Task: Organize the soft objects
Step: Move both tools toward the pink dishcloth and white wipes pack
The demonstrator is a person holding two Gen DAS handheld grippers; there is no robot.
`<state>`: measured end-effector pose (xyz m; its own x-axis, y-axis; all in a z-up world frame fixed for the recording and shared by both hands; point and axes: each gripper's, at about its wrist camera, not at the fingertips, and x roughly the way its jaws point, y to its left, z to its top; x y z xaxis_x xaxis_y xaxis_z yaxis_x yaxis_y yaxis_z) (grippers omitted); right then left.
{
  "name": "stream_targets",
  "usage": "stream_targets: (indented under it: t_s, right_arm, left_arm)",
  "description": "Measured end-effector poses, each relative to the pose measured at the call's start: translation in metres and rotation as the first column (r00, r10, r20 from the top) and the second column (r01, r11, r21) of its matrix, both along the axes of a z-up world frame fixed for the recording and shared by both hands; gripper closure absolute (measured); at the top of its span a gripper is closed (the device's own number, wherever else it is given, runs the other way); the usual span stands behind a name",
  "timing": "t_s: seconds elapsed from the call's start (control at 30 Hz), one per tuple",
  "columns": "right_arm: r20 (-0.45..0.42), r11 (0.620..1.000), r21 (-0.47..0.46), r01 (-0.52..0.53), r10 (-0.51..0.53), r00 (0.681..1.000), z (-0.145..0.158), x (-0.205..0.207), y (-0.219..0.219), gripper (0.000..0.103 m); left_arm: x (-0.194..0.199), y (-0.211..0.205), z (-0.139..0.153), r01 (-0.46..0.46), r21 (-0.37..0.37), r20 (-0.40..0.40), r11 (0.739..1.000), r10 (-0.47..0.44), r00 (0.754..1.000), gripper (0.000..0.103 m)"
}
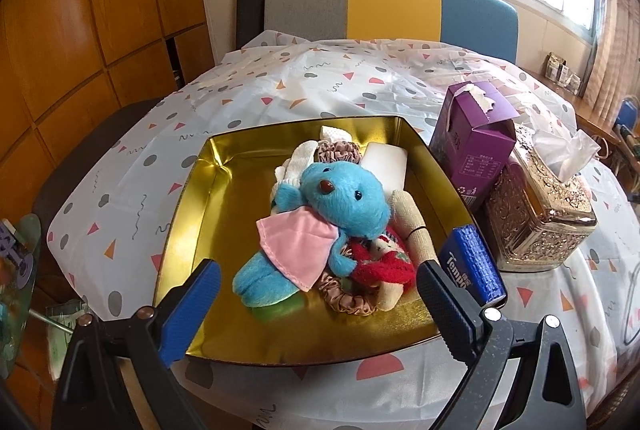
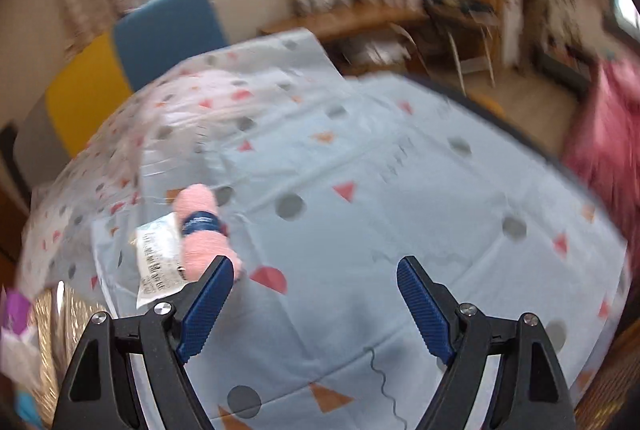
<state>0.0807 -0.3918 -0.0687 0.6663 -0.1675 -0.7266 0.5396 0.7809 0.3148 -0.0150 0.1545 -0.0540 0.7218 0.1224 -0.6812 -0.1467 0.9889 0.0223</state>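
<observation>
A gold tray [image 1: 192,190] on the table holds a blue plush toy [image 1: 340,198] with a pink cloth, a red knitted doll [image 1: 380,262], scrunchies, white cloths and a green sponge. My left gripper [image 1: 318,290] is open and empty, hovering over the tray's near edge. A blue Tempo tissue pack [image 1: 474,262] leans at the tray's right rim beside the left gripper's right finger. In the blurred right wrist view, a pink fluffy roll with a blue band [image 2: 202,230] lies on the tablecloth just ahead of the left finger of my open, empty right gripper [image 2: 316,276].
A purple tissue box [image 1: 472,142] and an ornate gold tissue box [image 1: 536,206] stand right of the tray. A white printed packet [image 2: 158,258] lies beside the pink roll. A multicoloured chair back [image 1: 392,6] stands behind the table. The patterned tablecloth [image 2: 360,230] covers the table.
</observation>
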Motion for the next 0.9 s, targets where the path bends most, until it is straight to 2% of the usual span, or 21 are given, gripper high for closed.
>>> stream_targets:
  t_s: [0.1, 0.2, 0.33, 0.5, 0.7, 0.9]
  right_arm:
    - [-0.014, 0.987, 0.135, 0.089, -0.088, 0.996, -0.014, -0.012, -0.024, 0.018]
    - [-0.049, 0.954, 0.266, 0.136, -0.127, 0.991, -0.031, -0.018, -0.039, 0.018]
    - [-0.100, 0.934, 0.321, 0.159, -0.134, 0.986, -0.044, -0.018, -0.041, 0.018]
    - [-0.107, 0.940, 0.329, 0.092, -0.060, 0.992, -0.045, -0.007, -0.031, 0.018]
    - [-0.137, 0.949, 0.314, -0.013, 0.059, 0.989, -0.048, 0.009, -0.011, 0.018]
    - [-0.150, 0.950, 0.305, -0.071, 0.122, 0.981, -0.048, 0.015, -0.001, 0.018]
  left_arm:
    - [0.002, -0.004, 0.000, 0.016, 0.004, -0.005, 1.000, -0.016, 1.000, 0.004]
    - [0.003, -0.010, 0.001, 0.032, 0.015, -0.004, 0.999, -0.032, 0.999, 0.002]
    - [0.005, -0.020, 0.004, 0.051, 0.046, -0.001, 0.998, -0.051, 0.999, 0.000]
    - [0.010, -0.038, 0.018, 0.106, 0.077, 0.023, 0.991, -0.108, 0.994, 0.000]
    - [0.015, -0.072, 0.042, 0.210, 0.124, 0.071, 0.970, -0.219, 0.973, 0.000]
    - [0.021, -0.099, 0.049, 0.272, 0.130, 0.064, 0.954, -0.281, 0.957, 0.000]
